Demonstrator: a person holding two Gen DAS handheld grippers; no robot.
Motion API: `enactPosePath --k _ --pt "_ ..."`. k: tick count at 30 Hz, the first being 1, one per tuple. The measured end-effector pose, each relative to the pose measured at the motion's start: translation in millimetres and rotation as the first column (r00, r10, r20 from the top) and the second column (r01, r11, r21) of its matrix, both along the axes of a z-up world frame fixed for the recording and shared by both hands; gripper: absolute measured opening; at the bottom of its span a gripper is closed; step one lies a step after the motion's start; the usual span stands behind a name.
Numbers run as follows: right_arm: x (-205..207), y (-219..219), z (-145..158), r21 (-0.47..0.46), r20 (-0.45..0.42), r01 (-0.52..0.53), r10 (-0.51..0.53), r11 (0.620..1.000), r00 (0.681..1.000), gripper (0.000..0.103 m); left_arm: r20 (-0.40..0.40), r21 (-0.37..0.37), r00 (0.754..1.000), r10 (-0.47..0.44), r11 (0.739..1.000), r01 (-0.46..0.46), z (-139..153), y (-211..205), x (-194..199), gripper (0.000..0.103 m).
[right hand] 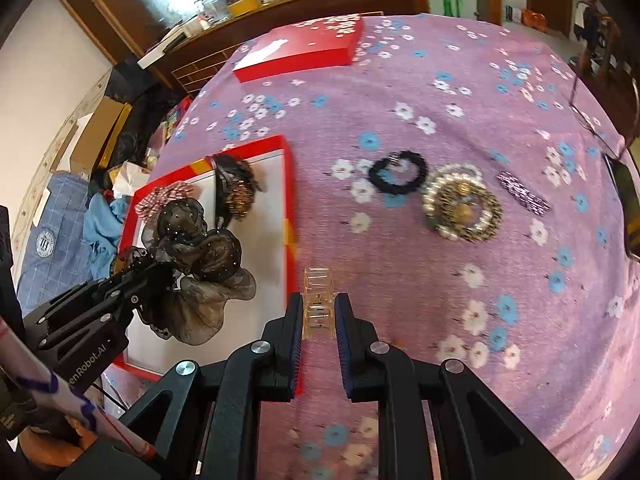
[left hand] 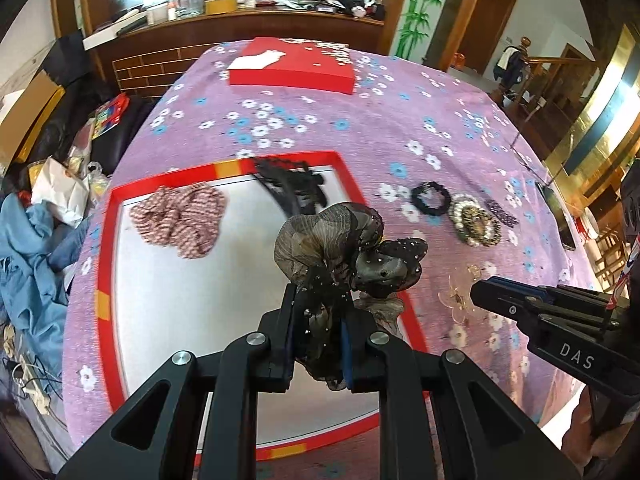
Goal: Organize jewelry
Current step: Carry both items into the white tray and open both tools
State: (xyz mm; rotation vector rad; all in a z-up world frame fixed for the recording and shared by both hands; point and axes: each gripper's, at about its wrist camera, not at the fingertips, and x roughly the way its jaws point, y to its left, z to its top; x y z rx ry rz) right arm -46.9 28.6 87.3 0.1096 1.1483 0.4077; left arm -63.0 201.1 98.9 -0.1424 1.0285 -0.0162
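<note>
While the left gripper [left hand: 318, 340] is clamped on a dark gauzy hair bow [left hand: 344, 248] above the red-rimmed tray [left hand: 105, 264], the right gripper [right hand: 319, 320] pinches a clear claw clip [right hand: 317, 300] over the desk [right hand: 440, 112], just beside the tray's edge.

Inside the tray [left hand: 108, 264], the near white floor lies bare; the striped scrunchie [left hand: 178, 220] and black clip [left hand: 292, 186] crowd its far end. Right of the tray, a black band [right hand: 398, 172], pearl rings [right hand: 462, 204] and barrette [right hand: 522, 192] block the cloth [right hand: 460, 92]; beyond them it is open.
</note>
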Motion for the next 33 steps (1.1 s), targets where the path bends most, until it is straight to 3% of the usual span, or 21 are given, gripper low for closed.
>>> enactPosePath --k 33 --pt "37 127 -16 0.006 -0.040 -0.133 0.133 0.991 0.990 0.018 -0.045 0.021 0.989 0.141 0.990 -0.140 -23 104 -6 0.017"
